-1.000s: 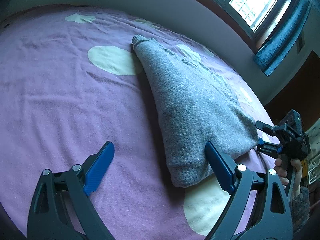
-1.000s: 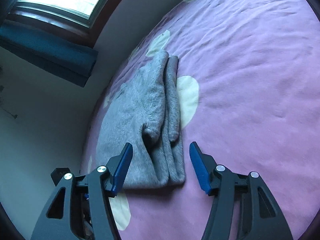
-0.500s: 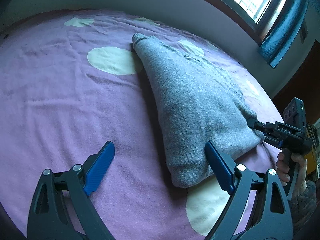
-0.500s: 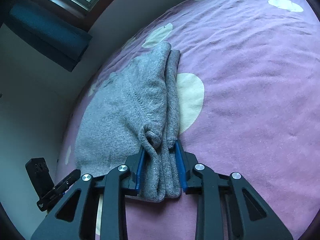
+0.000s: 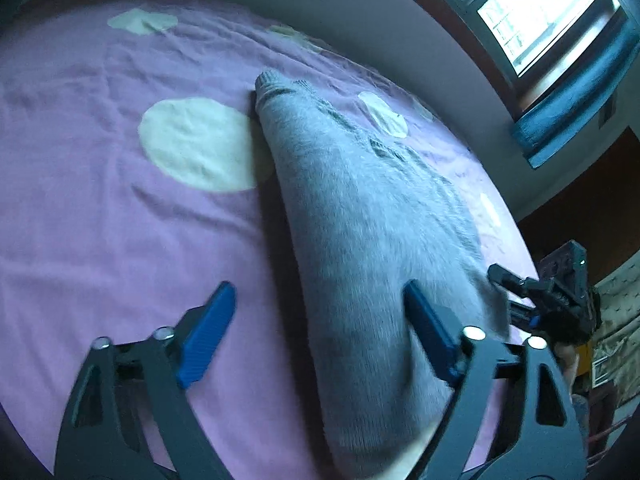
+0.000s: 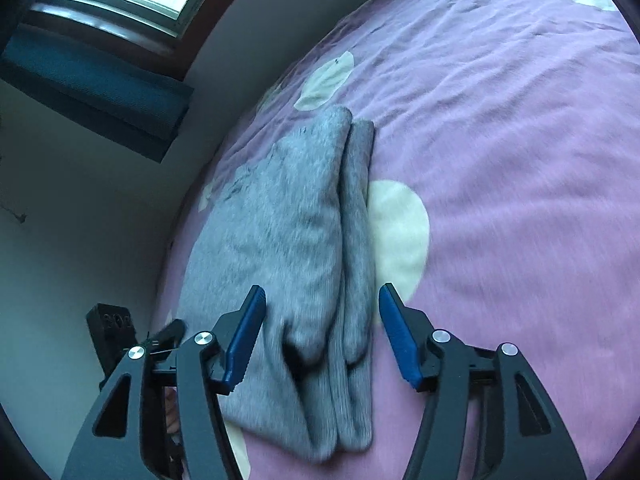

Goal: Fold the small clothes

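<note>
garment: i see one grey knit sweater (image 5: 360, 216), fuzzy, with a cable pattern down its top face.
state: folded into a long, narrow bundle, sleeves tucked along one side in stacked layers (image 6: 356, 216).
pose: lying flat, tapering toward its far end.
place: on the purple bed cover (image 5: 100, 208), its edge overlapping a pale spot (image 6: 400, 232).

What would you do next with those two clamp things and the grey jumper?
Probably close the left gripper on the near corner of the grey jumper. Its jaws are closing with that folded edge between them, not yet pinched, while the right gripper is opening around the other end, so neither holds it.
</note>
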A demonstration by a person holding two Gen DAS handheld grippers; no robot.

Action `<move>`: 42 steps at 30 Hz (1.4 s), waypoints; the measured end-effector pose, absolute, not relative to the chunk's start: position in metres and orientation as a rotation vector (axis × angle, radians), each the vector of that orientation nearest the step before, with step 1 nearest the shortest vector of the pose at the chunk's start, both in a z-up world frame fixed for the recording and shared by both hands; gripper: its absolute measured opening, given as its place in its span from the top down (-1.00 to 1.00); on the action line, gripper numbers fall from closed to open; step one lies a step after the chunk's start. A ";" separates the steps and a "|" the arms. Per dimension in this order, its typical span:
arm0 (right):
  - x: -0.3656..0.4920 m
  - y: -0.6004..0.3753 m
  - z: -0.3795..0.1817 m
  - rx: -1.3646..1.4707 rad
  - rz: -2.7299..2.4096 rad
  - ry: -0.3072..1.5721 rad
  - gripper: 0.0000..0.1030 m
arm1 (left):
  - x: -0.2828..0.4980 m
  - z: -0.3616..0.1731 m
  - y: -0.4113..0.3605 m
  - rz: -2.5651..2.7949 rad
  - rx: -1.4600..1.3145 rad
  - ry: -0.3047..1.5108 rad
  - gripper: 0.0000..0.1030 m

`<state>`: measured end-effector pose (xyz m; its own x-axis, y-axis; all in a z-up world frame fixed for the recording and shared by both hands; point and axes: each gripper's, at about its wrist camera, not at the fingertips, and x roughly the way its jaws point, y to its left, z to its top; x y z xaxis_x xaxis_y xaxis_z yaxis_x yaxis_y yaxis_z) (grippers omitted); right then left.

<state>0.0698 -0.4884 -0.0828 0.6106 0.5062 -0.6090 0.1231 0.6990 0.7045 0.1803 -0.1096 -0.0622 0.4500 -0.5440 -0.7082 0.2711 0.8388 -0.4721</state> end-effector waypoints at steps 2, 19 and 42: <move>0.077 -0.488 -0.090 0.784 0.234 0.936 0.38 | 0.184 -0.066 -0.116 -0.572 -0.288 0.985 0.10; 0.116 -0.507 -0.096 0.862 0.377 0.929 0.05 | 0.217 -0.075 -0.108 -0.640 -0.433 0.983 -0.43; 0.104 -0.418 -0.059 0.758 0.476 0.873 0.60 | 0.207 -0.024 -0.073 -0.621 -0.373 0.856 0.49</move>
<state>0.1043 -0.4177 -0.0593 0.5666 0.6512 -0.5049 -0.0712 0.6491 0.7574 0.2067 -0.0726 -0.0242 0.4967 -0.6426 -0.5834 0.3552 0.7638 -0.5389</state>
